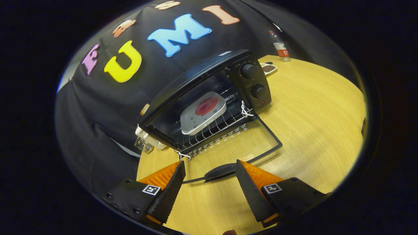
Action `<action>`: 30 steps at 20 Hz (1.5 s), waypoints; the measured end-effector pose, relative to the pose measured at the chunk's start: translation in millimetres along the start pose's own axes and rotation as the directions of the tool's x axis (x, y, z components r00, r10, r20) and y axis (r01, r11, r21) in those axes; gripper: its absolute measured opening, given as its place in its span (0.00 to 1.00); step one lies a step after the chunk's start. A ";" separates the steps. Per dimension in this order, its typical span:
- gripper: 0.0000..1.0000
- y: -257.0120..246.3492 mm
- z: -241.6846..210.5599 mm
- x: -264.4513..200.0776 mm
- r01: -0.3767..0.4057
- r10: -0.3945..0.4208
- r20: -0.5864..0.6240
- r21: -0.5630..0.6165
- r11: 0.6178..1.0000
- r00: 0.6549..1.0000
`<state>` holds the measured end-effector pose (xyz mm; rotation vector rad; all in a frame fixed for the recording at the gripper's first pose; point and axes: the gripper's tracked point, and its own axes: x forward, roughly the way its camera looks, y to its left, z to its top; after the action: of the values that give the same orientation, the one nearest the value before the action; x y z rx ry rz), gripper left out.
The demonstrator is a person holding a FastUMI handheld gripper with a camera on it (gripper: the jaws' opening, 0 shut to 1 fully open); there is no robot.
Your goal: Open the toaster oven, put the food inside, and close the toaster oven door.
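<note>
The scene was evenly and brightly lit from above. Soft shadows were cast beside the toaster oven [209, 98] on the table [310, 114]. Strong fisheye bending was seen toward the edges; focus was sharp.

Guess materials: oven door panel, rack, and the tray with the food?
Door panel: likely glass in a black frame, since the wood grain shows through it. Rack: bare metal wire, thin and shiny. Tray: glossy white, probably ceramic or plastic. The open gripper sits at the door handle.
</note>
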<state>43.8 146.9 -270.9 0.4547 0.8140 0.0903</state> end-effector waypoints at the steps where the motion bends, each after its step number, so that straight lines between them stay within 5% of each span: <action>1: 0.98 -2.0 -4.2 -0.2 0.010 -0.011 -0.005 -0.054 0.998 1.000; 10: 0.98 -30.4 -44.8 7.0 0.102 -0.144 -0.097 -0.354 0.930 0.985; 30: 0.96 -40.7 -57.1 46.7 0.213 -0.278 -0.110 -0.400 0.891 0.954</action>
<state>31.0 142.3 -354.0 -0.0325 0.9855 0.0501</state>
